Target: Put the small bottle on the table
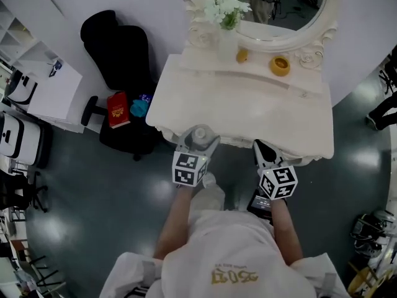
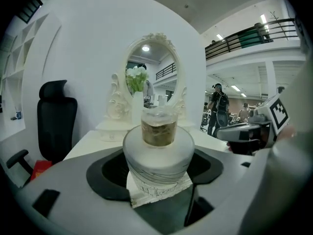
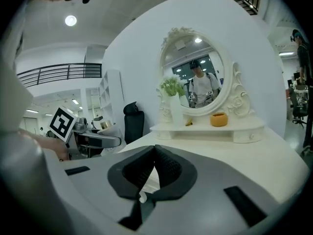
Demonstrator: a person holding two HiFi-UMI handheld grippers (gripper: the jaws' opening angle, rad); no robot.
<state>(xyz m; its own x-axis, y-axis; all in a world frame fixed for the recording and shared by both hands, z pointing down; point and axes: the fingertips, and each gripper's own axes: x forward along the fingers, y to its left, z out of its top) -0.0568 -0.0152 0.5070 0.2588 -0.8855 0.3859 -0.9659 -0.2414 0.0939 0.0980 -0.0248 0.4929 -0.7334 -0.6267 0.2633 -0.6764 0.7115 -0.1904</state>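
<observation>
A small white bottle [image 2: 157, 153] with a clear cap over a brownish top stands upright between the jaws of my left gripper [image 2: 157, 173], which is shut on it. In the head view the bottle [image 1: 200, 133] and the left gripper [image 1: 198, 143] hover over the near left edge of the white dressing table [image 1: 248, 104]. My right gripper [image 1: 263, 152] sits at the table's near edge, a little to the right. In its own view the right gripper [image 3: 154, 166] has its jaws pressed together with nothing between them.
An oval mirror [image 1: 291, 17] stands at the back of the table, with a vase of white flowers [image 1: 227, 11], a small yellow item [image 1: 242, 56] and an orange bowl [image 1: 280, 65] on its shelf. A black office chair [image 1: 121, 61] holding a red book [image 1: 118, 109] stands to the left.
</observation>
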